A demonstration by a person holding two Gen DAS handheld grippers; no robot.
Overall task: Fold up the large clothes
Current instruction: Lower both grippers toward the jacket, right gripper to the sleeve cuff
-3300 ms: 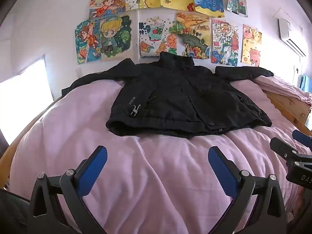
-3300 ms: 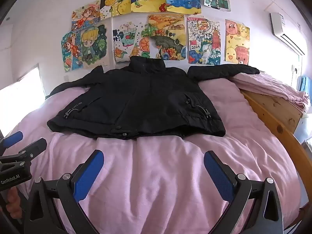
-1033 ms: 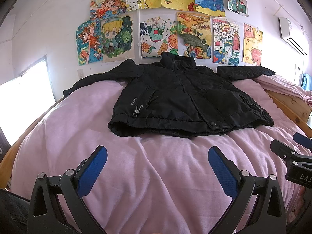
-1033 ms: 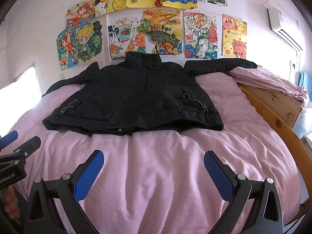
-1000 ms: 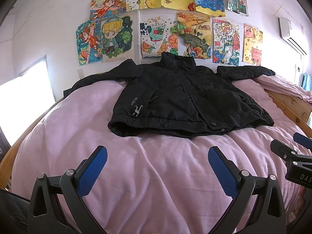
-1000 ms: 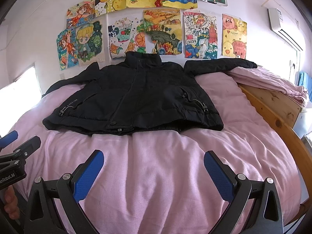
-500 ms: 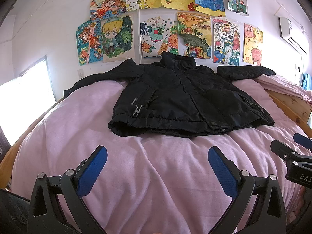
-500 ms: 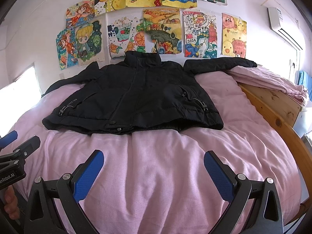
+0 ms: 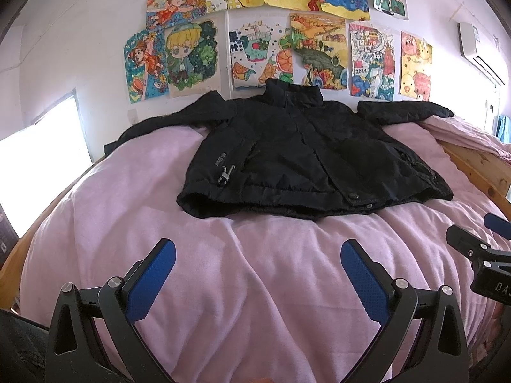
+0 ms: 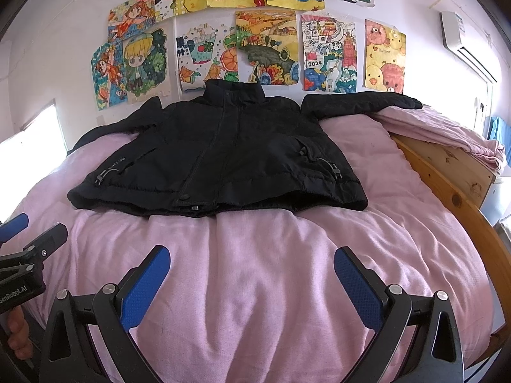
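Observation:
A black jacket (image 9: pixel 297 156) lies flat, front side up, on a pink bed cover (image 9: pixel 255 271), collar toward the wall and both sleeves spread out. It also shows in the right wrist view (image 10: pixel 223 159). My left gripper (image 9: pixel 257 252) is open and empty, held over the cover in front of the jacket's hem. My right gripper (image 10: pixel 252 253) is open and empty too, beside it to the right, also short of the hem. Each gripper shows at the edge of the other's view.
A wooden bed rail (image 10: pixel 456 198) runs along the right side, with folded pink bedding (image 10: pixel 447 131) beyond it. Children's drawings (image 10: pixel 255 32) cover the wall behind the bed. A bright window (image 9: pixel 38 166) is at the left. An air conditioner (image 9: pixel 479 54) hangs at the upper right.
Both grippers have drifted slightly closer to the jacket. The jacket has not moved and both grippers stay open.

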